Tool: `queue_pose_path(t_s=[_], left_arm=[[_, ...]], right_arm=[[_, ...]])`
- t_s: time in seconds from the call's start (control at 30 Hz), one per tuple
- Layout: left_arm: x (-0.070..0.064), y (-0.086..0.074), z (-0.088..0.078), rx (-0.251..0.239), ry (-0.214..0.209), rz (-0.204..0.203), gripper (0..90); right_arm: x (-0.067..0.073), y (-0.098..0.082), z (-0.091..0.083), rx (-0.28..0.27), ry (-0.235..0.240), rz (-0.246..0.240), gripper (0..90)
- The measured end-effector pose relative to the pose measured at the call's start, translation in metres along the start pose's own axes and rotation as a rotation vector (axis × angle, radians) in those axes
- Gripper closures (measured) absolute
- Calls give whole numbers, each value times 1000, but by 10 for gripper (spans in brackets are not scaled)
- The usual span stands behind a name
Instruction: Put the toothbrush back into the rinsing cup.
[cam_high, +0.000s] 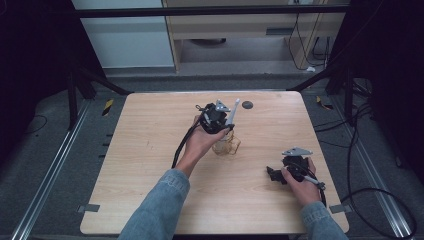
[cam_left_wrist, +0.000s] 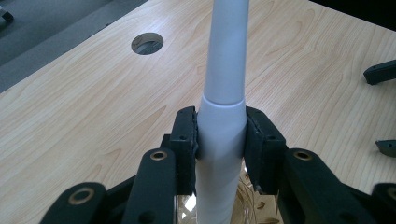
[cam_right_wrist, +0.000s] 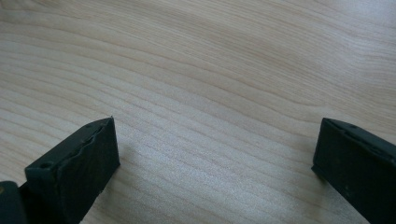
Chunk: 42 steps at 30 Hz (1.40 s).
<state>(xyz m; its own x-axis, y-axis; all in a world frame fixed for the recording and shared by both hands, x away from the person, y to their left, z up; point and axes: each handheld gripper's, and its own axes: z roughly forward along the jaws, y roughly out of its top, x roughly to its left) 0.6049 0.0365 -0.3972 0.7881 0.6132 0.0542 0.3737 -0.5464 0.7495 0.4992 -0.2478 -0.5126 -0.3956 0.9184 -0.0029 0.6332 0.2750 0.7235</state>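
Left gripper (cam_left_wrist: 220, 135) pinching white handle (cam_left_wrist: 223, 70) upright over what looks like a clear glass (cam_high: 226, 145) mid-table (cam_high: 150, 150), right gripper (cam_right_wrist: 215, 154) jaws spread, nothing between, resting near right edge

One wooden table (cam_high: 150, 165), one white handle (cam_left_wrist: 224, 93), one clear glass (cam_high: 227, 146), two tools, left (cam_left_wrist: 221, 135) and right (cam_right_wrist: 215, 154)

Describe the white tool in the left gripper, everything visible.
The white tool is a smooth, matte, plastic-looking handle in two sections joined at a seam, widest at the grip. The left gripper is shut on it, pads on both sides. It rises tilted above the wooden table, its lower end in a clear glass cup.
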Motion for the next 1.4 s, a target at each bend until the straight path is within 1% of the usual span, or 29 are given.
queue_pose_path(t_s=[0.23, 0.53, 0.7, 0.83, 1.2, 1.4], left_arm=[[1, 1, 2, 2, -3, -15, 668], [1, 2, 5, 1, -4, -14, 667], [1, 2, 5, 2, -3, -18, 666], [2, 2, 5, 3, -11, -25, 664], [2, 2, 4, -1, -3, -30, 657], [2, 3, 1, -6, 0, -26, 643]], right_arm=[[0, 0, 0, 0, 0, 0, 4], [0, 0, 0, 0, 0, -2, 4], [0, 0, 0, 0, 0, 0, 4], [0, 0, 0, 0, 0, -1, 4], [0, 0, 0, 1, 0, 1, 4], [0, 0, 0, 1, 0, 0, 4]])
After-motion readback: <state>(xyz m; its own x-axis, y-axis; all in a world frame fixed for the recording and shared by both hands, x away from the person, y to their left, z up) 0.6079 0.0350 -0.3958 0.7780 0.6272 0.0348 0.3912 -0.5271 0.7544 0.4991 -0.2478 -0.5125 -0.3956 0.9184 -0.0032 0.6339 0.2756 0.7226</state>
